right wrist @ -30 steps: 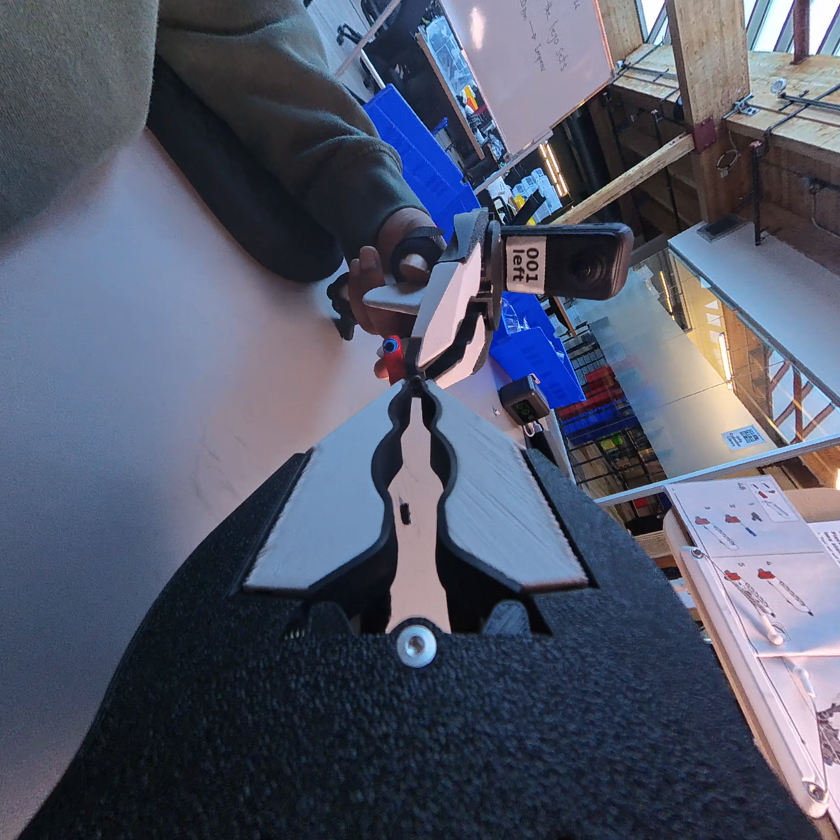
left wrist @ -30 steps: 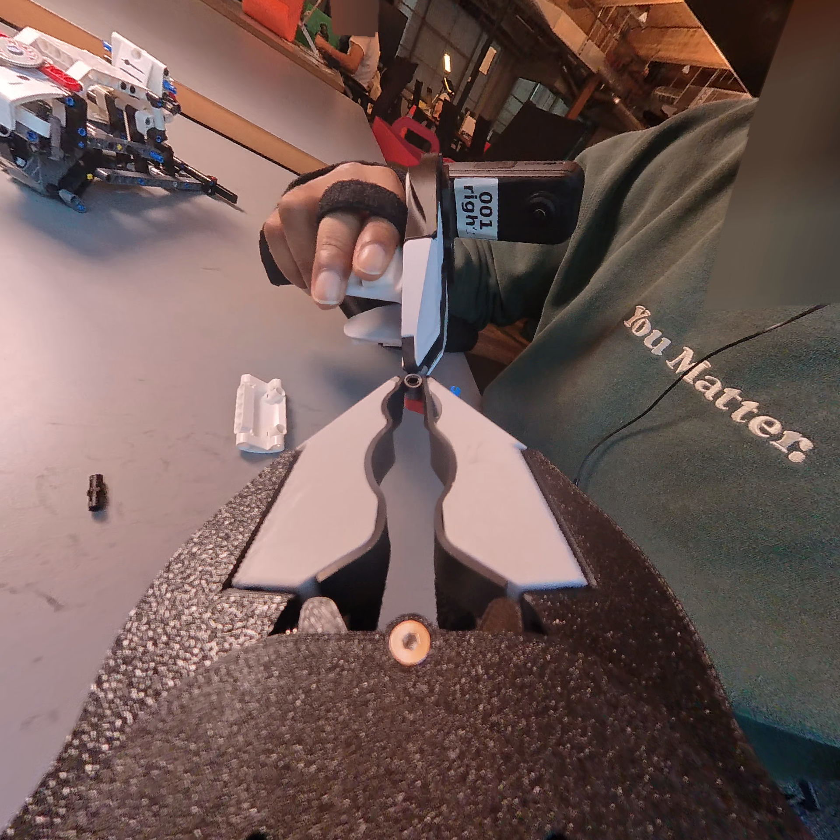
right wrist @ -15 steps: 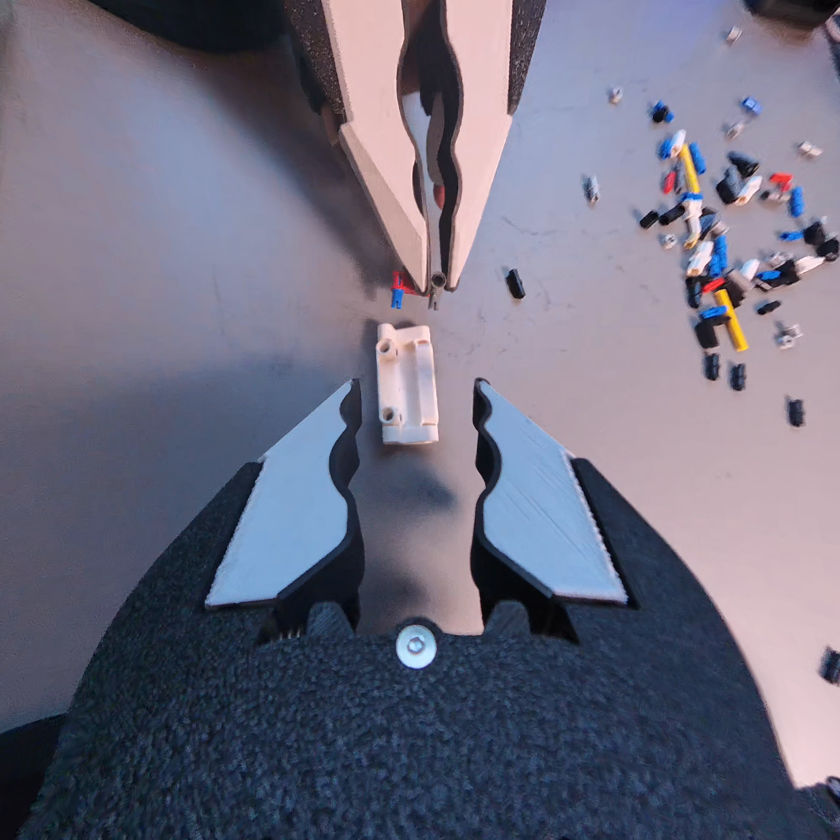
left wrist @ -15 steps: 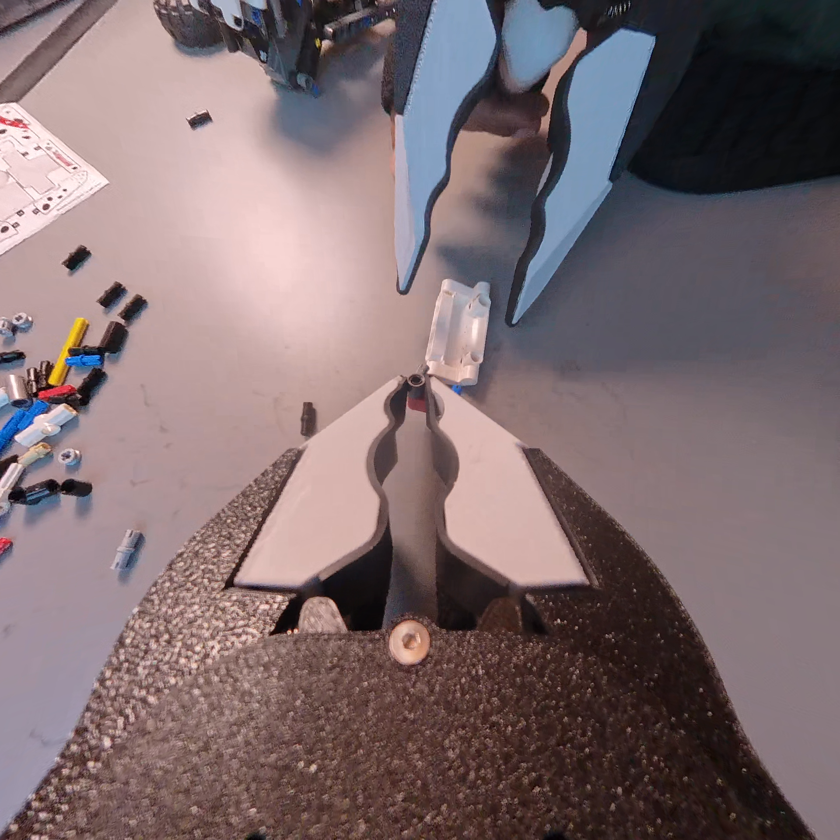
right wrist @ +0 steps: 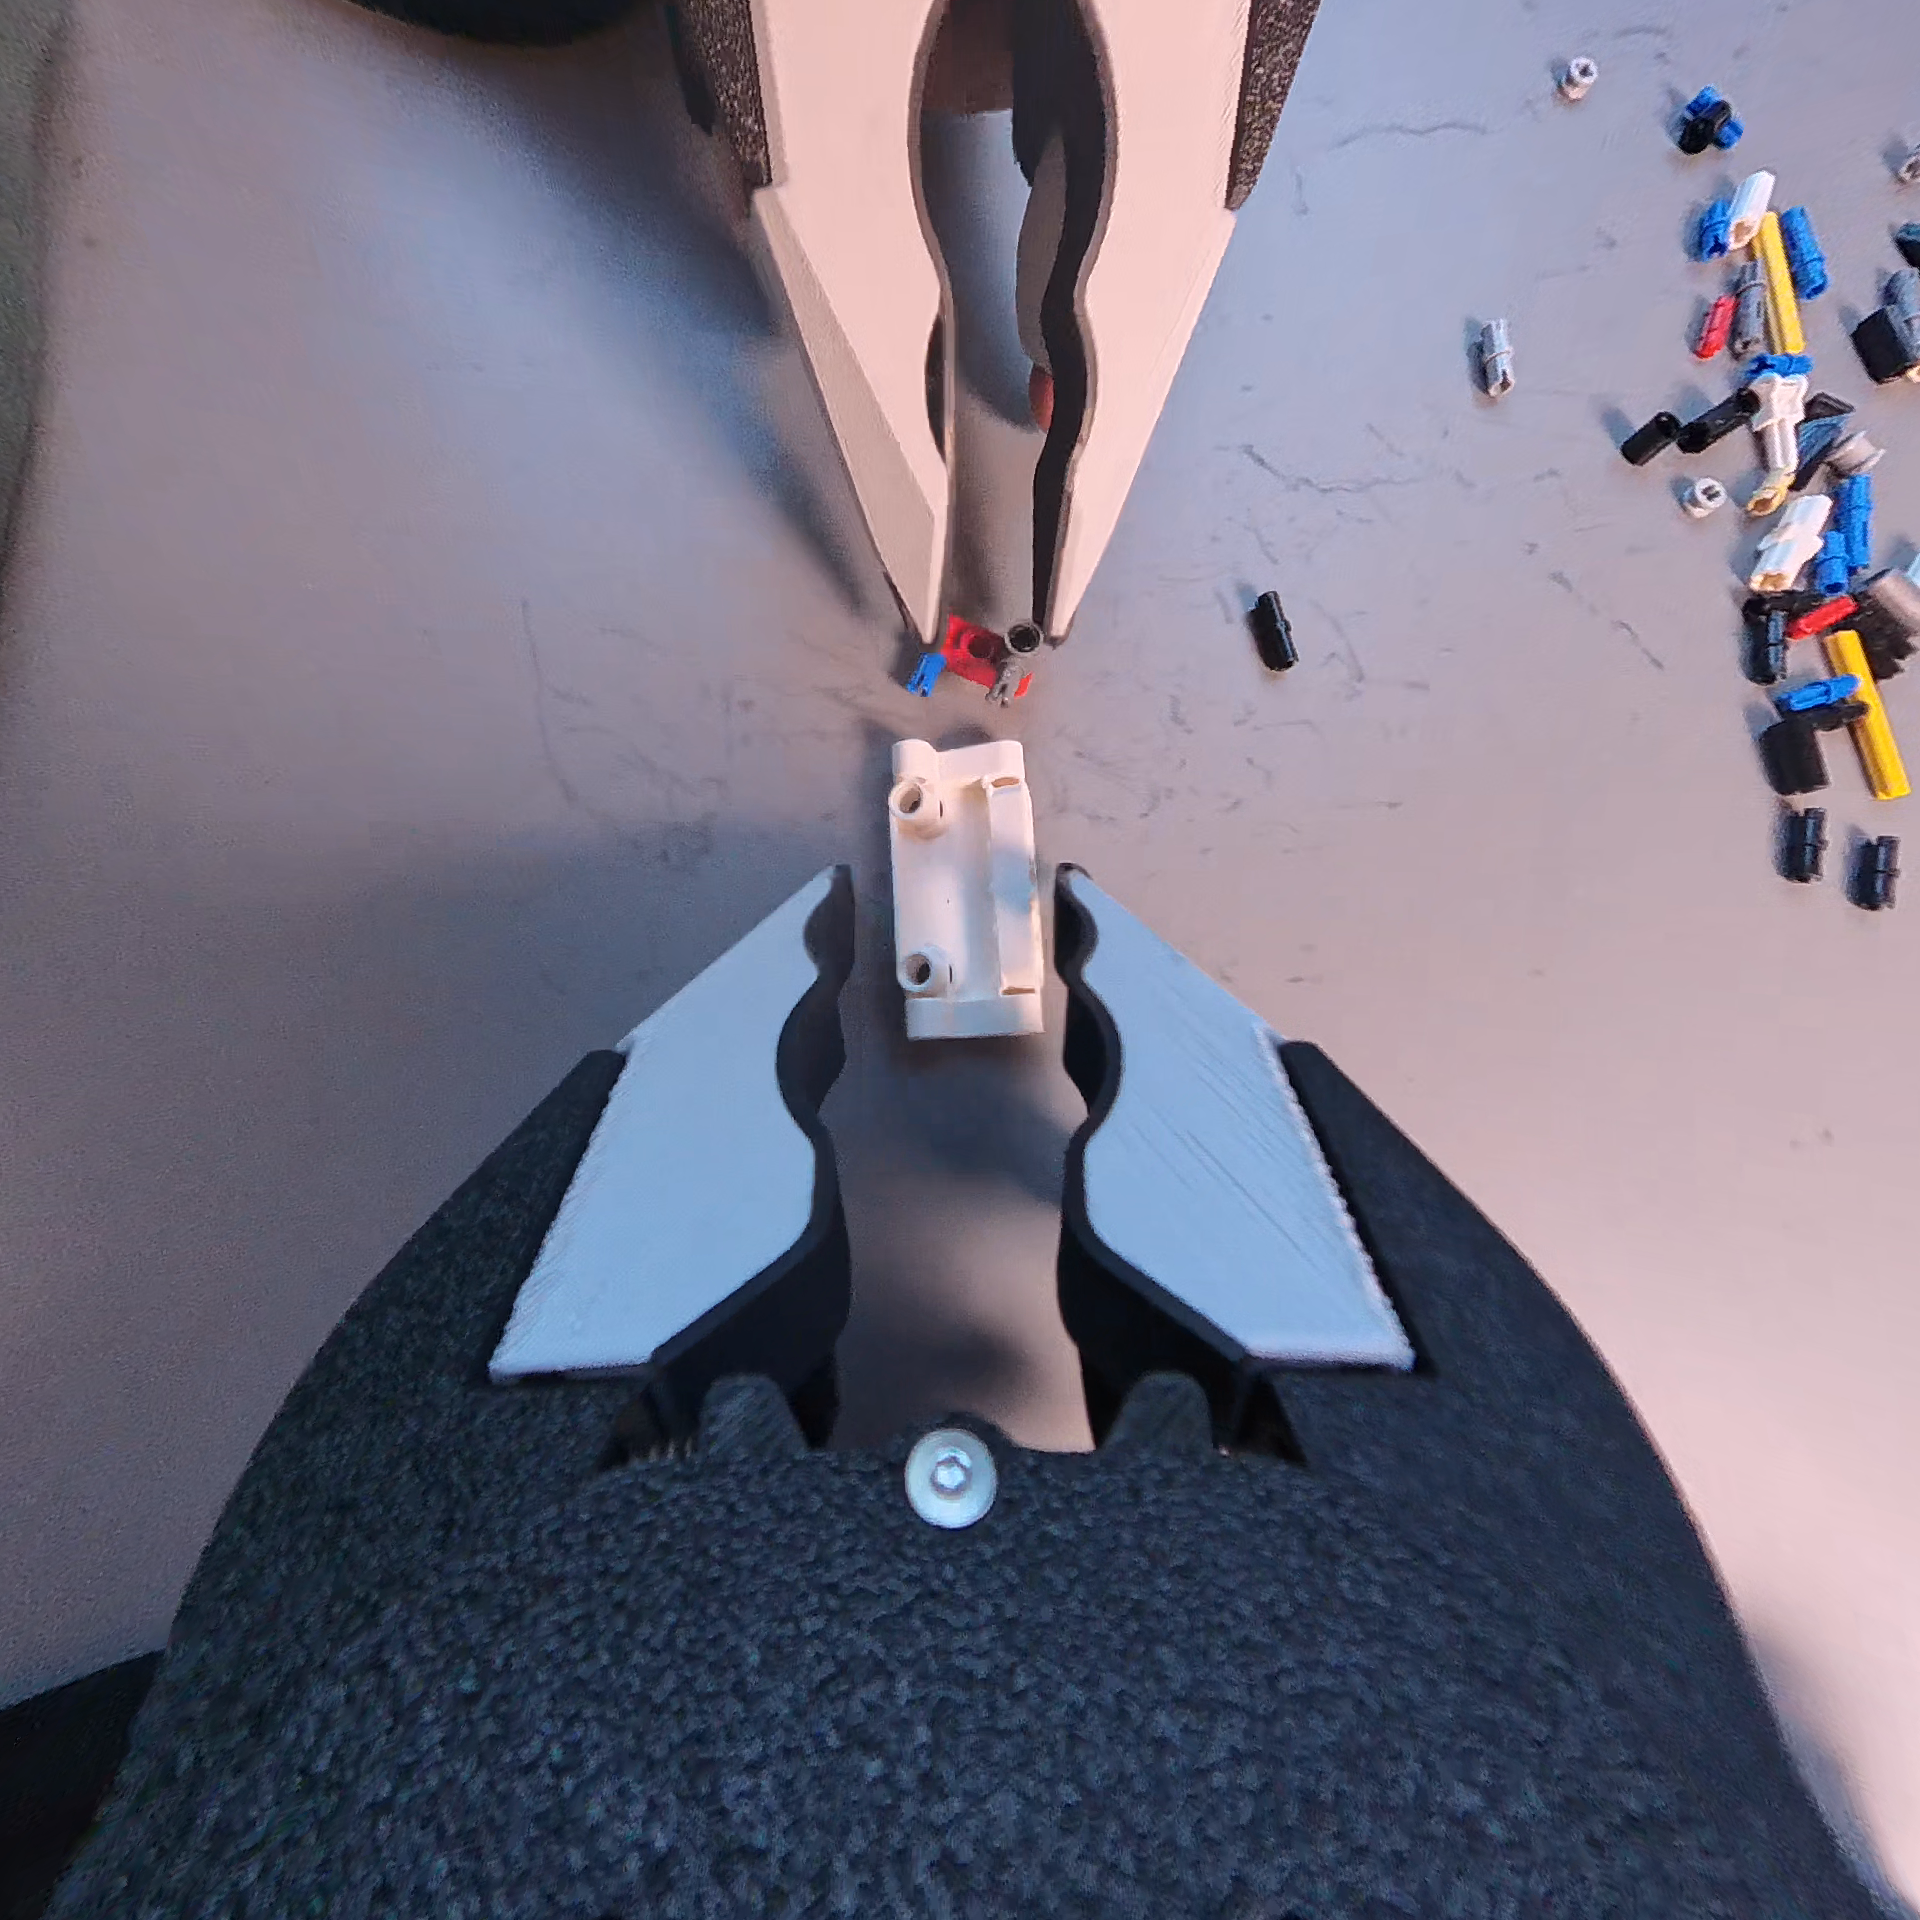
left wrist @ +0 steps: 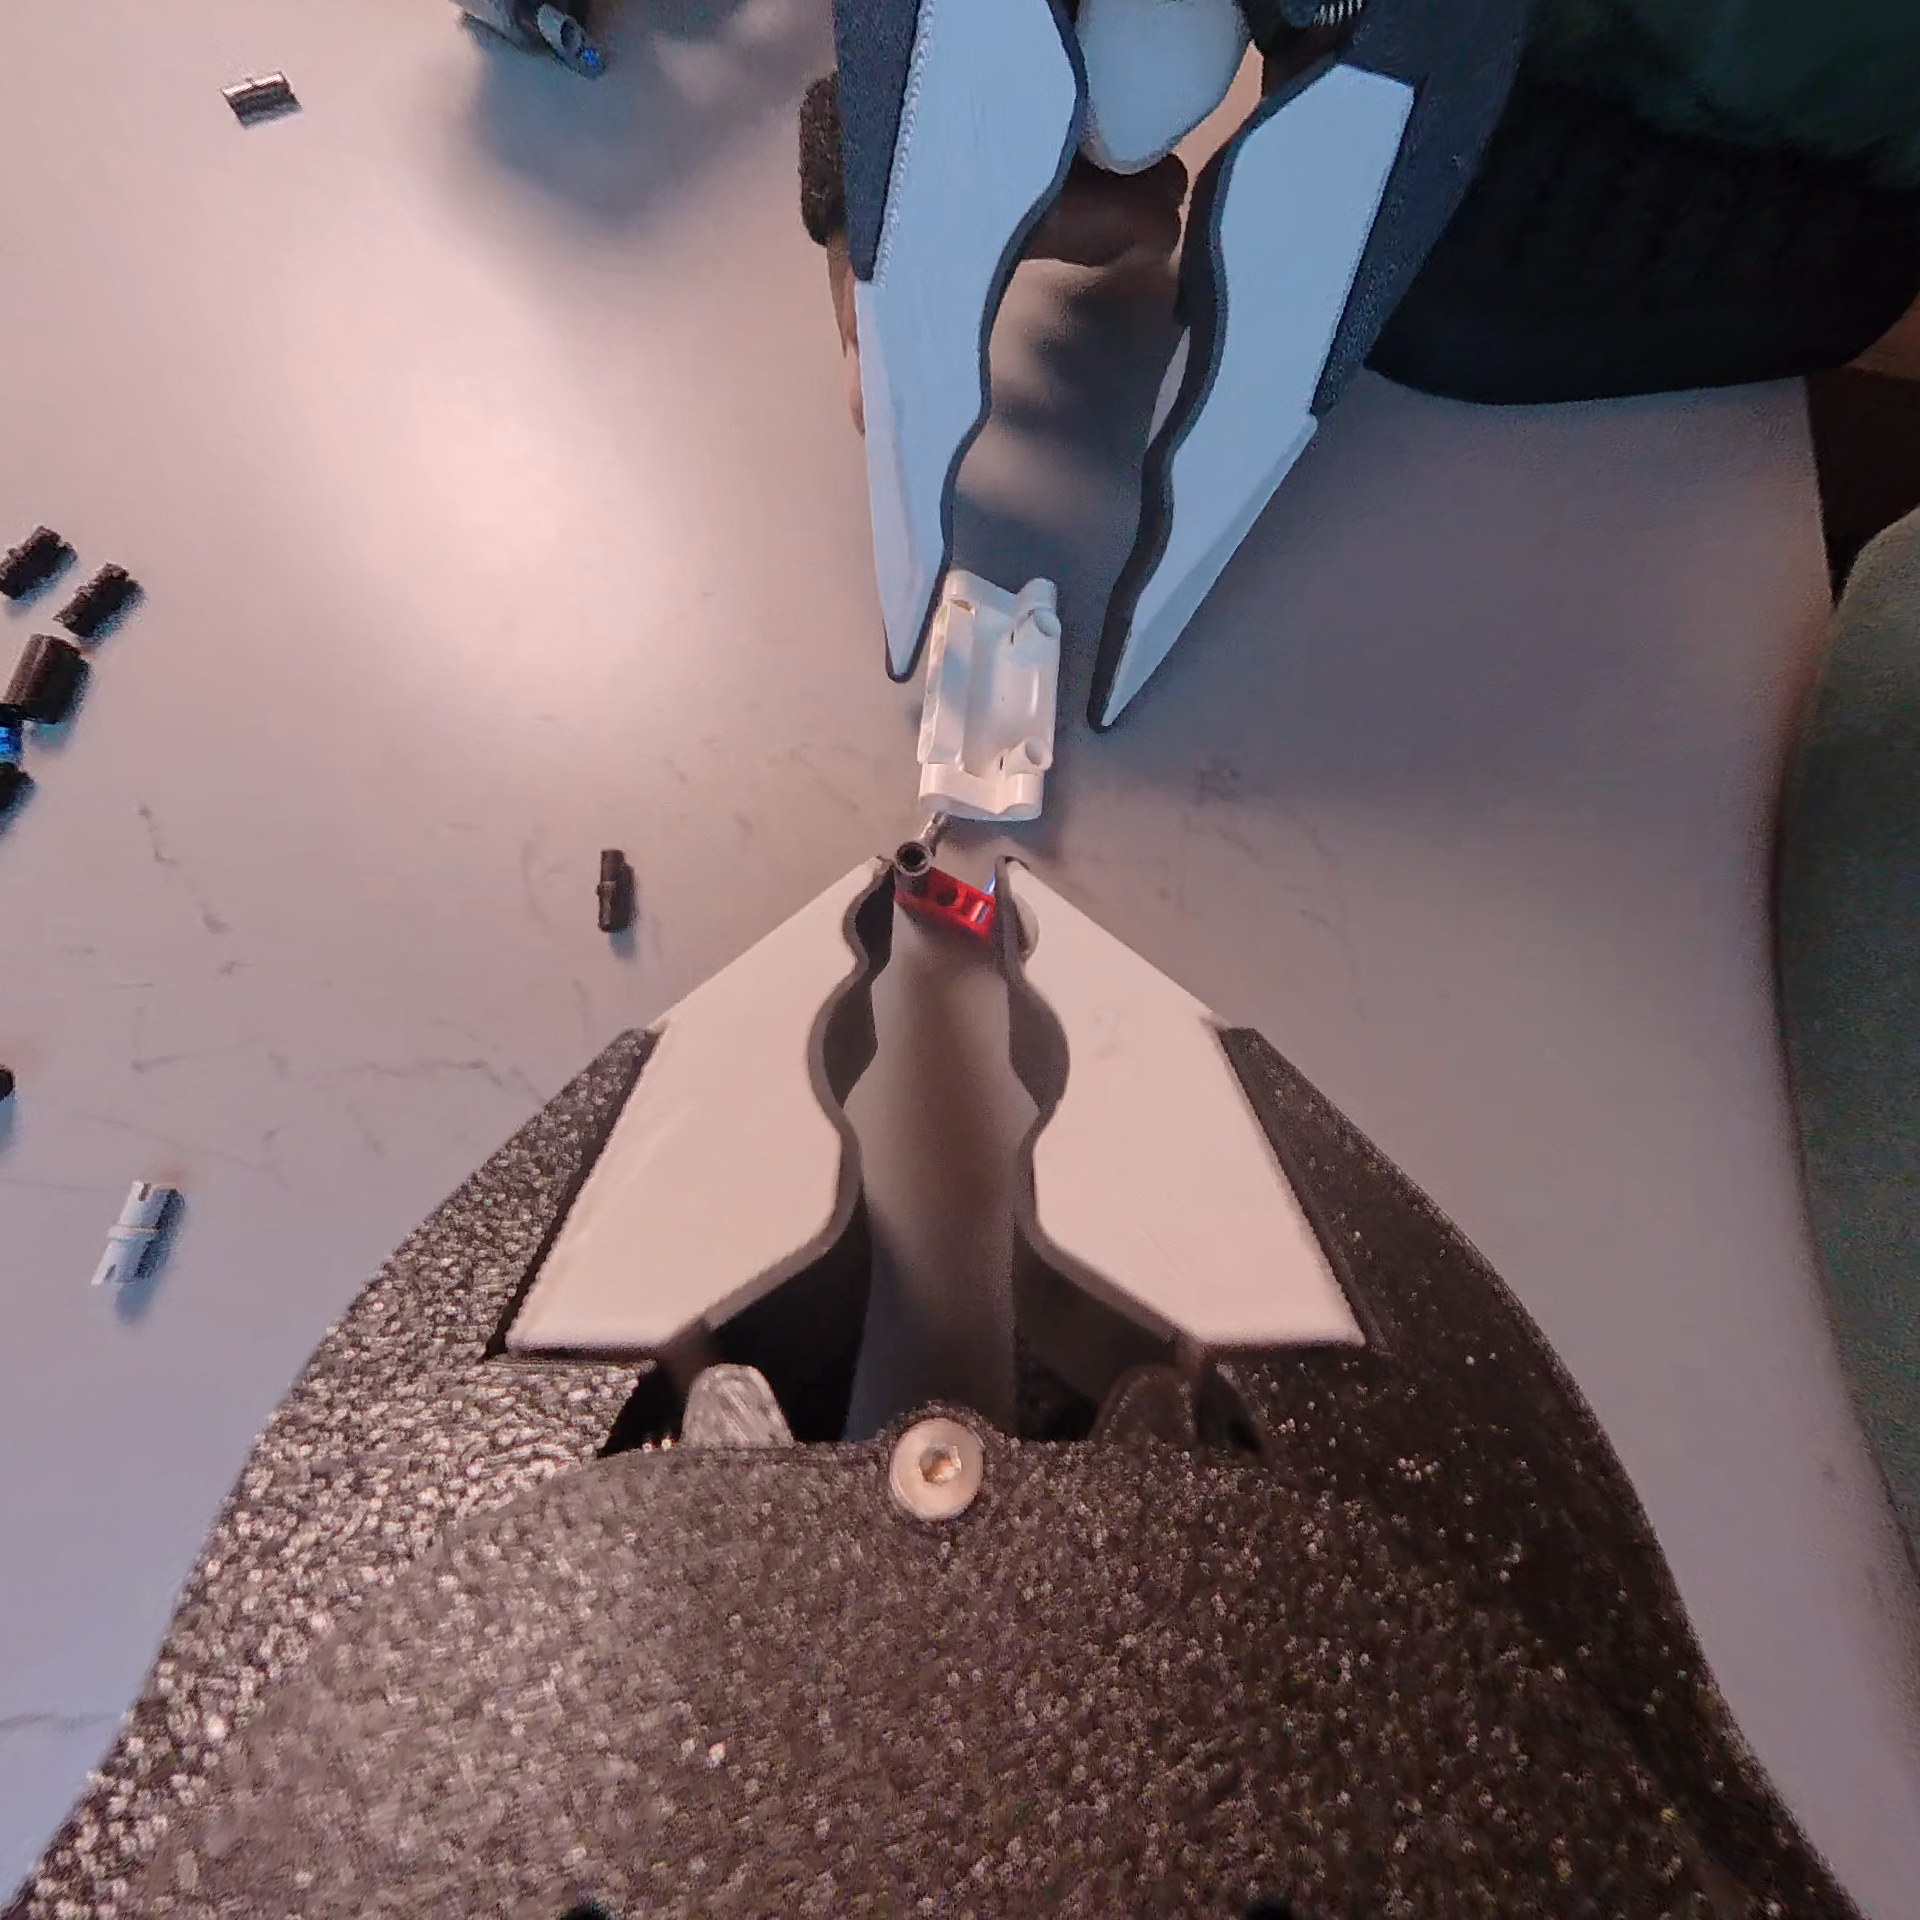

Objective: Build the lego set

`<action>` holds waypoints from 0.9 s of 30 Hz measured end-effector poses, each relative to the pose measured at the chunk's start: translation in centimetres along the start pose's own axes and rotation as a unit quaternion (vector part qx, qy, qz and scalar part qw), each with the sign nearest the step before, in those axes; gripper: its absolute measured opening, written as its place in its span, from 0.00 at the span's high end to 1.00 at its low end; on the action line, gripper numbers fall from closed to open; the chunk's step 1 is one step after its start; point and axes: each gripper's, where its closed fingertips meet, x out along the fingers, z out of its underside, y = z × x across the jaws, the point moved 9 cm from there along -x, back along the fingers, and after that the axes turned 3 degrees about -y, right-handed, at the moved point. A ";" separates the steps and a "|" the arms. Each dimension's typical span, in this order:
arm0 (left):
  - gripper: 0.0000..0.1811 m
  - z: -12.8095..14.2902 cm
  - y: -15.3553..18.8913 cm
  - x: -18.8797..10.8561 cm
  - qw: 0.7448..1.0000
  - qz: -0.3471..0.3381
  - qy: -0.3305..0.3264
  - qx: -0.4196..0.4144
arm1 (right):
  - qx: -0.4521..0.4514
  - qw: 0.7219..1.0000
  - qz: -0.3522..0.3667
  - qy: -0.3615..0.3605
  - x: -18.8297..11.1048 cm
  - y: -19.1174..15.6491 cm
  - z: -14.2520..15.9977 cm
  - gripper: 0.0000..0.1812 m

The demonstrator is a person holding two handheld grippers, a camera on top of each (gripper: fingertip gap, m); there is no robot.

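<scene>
Grey and lightly scratched, the table (left wrist: 416, 468) fills both of my wrist views. Reading the left wrist view from the left: a few small black connector pins (left wrist: 62, 613) lie at the edge, a pale grey pin (left wrist: 135, 1231) sits lower down, and one lone black pin (left wrist: 615, 888) rests just left of my left hand-held gripper (left wrist: 940, 883). That gripper's grey fingers are pinched nearly together on a small red Lego beam piece with a dark bushing on it (left wrist: 940, 891); a blue pin end shows beside it in the right wrist view.

Just beyond its tips lies the white, rectangular Lego panel piece with moulded pin holes (left wrist: 987, 707), flat on the table. It is long and narrow, with two round holes along one side and a raised rail along the other.

My right hand-held gripper (right wrist: 951, 883) is spread wide, its fingers on either side of the near part of the white panel; the right one is very close, though I cannot tell whether it touches, and nothing is gripped.

Farther right in the right wrist view, the same lone black pin (right wrist: 1273, 629) lies apart, then a scattered heap of loose Lego parts in blue, black, white, red and yellow (right wrist: 1808, 499) well clear of both grippers. A dark green sleeve (left wrist: 1849, 1039) borders the left wrist view's right edge.
</scene>
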 end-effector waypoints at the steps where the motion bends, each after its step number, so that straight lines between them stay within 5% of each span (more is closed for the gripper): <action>1: 0.89 0.1 0.0 -0.2 1.000 0.006 -0.001 0.002 | 0.004 1.000 -0.003 0.000 -0.1 0.0 0.0 0.78; 9: 0.81 0.4 -0.9 0.0 0.997 0.036 -0.023 0.067 | 0.043 0.999 -0.033 0.000 -0.6 1.0 0.8 0.83; 15: 0.86 0.3 -0.6 0.6 0.995 0.040 -0.041 0.085 | 0.016 1.000 -0.019 -0.009 -0.2 0.6 0.5 0.85; 27: 0.88 0.5 -1.2 -0.2 0.999 0.025 -0.029 -0.004 | -0.048 0.997 0.054 -0.005 0.4 -0.1 -0.6 0.85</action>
